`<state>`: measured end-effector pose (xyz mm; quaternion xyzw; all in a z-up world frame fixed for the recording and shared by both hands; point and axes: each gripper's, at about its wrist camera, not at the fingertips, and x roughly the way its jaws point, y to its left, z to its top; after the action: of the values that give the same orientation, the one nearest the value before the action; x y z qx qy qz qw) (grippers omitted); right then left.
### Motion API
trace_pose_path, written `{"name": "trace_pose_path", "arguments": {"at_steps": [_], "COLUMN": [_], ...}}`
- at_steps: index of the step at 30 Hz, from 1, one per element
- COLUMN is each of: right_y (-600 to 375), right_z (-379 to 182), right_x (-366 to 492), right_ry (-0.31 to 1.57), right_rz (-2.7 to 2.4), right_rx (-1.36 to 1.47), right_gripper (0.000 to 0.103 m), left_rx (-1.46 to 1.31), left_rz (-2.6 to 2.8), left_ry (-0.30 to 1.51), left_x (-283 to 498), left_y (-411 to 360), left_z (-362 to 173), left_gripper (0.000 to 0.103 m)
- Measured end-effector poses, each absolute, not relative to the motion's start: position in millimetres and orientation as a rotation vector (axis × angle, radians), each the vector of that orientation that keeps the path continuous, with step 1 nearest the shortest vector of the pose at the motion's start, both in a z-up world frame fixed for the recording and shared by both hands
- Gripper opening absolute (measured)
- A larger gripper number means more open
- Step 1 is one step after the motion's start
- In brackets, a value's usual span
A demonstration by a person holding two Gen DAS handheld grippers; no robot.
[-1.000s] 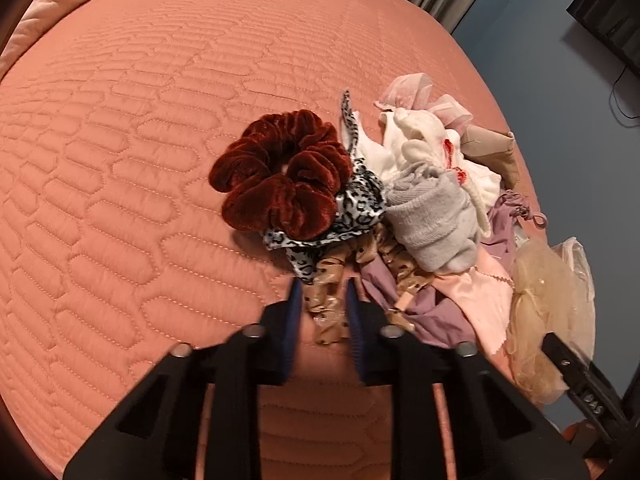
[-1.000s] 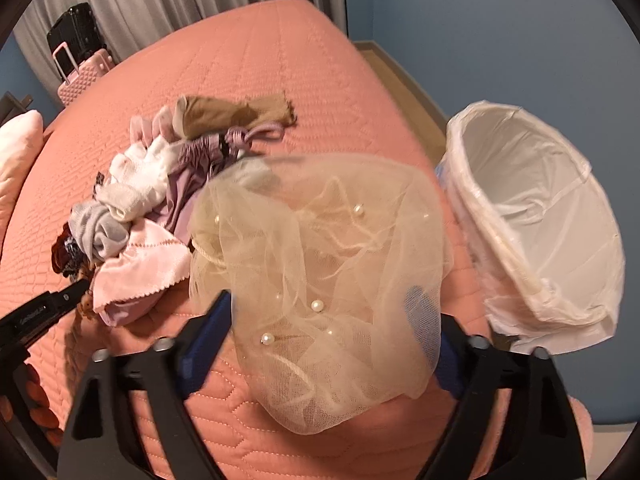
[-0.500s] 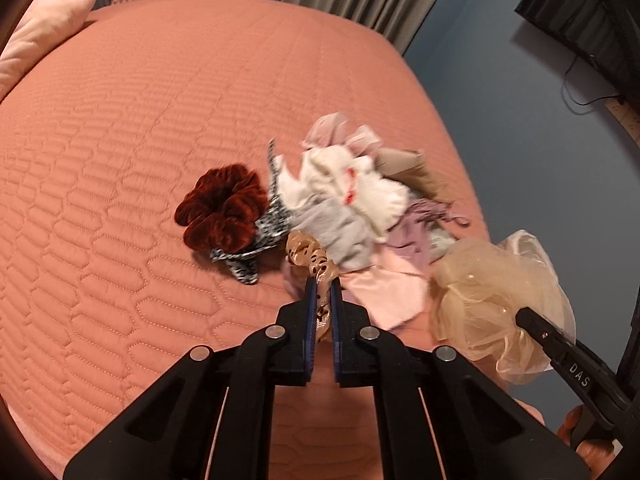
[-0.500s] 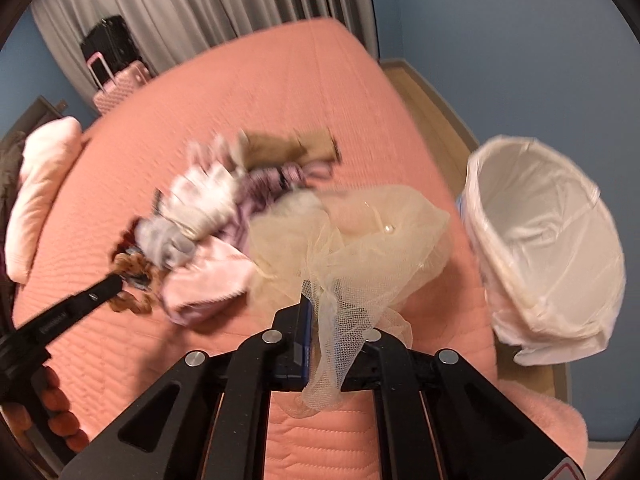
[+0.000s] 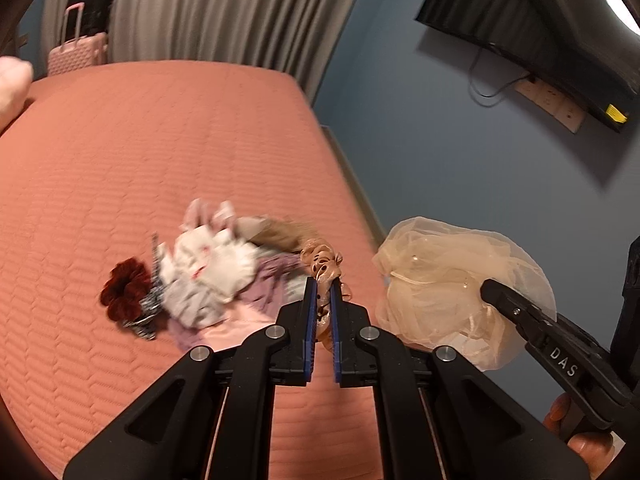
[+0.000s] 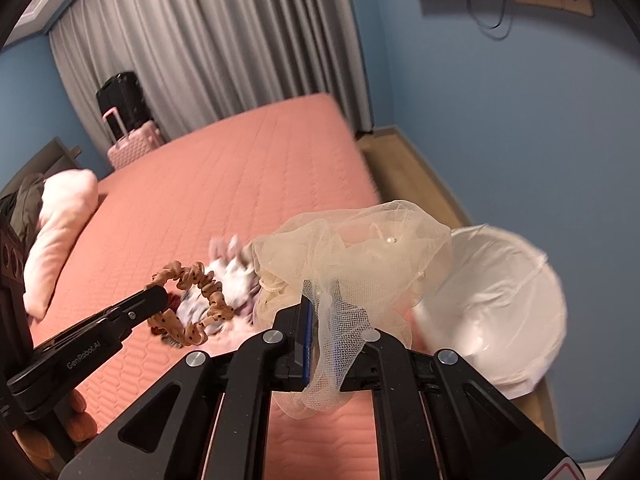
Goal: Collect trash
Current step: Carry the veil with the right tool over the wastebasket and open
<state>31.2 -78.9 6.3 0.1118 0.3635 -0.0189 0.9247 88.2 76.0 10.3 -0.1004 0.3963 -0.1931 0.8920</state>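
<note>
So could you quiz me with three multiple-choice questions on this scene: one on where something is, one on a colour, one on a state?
1. Where is the white-lined bin?
A. on the bed
B. on the floor beside the bed
C. on the pillow

2. What colour is the scrunchie lying on the bed?
A. dark red
B. green
C. yellow

3. What is the right gripper doing?
A. gaping empty
B. shut on the cream netting
C. holding a suitcase

Answers: 1 B, it stands off the mattress edge; 2 A, deep red velvet; 3 B, netting is pinched between its fingers.
</note>
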Motion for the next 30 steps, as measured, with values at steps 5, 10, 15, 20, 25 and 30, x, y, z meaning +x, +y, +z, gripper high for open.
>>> {"name": "trace_pose_path", "arguments": {"at_steps": [5, 10, 15, 20, 25, 30], "right_y": [-119.7, -163.9, -201.3, -232.6, -245.4, -246.1], "right_z": [24.2, 26.3, 23.1, 11.5, -0.8, -4.1], "right_x": [21.3, 13.4, 10.2, 10.8, 14.5, 25.3], "right_ry": [0.697, 0.689, 0.69, 0.705, 0.719, 0.722], "right_rz": [-0.116, -0.194, -0.261, -0.313, -0.34, -0.348], "right_rx": [0.248, 0.268, 0.277, 0.3, 0.321, 0.326], "right_gripper": [0.007, 0.007, 0.007, 0.007, 0.007, 0.013], "left_rx": [-0.146, -0.116, -0.095, -0.058, -0.042, -0.074], "left_rz": [-0.486, -0.582, -0.675, -0.744, -0.724, -0.673], "left_ry": [0.796, 0.802, 0.823, 0.848, 0.869, 0.855], "left_x": [90.5, 95.8, 99.4, 105.6, 114.1, 120.1], "left_y": [22.8, -32.9, -87.9, -131.9, -147.8, -145.5], "left_z": [26.1, 28.7, 27.3, 20.0, 13.0, 14.3], "left_gripper": [0.006, 0.007, 0.007, 0.008, 0.033, 0.062]}}
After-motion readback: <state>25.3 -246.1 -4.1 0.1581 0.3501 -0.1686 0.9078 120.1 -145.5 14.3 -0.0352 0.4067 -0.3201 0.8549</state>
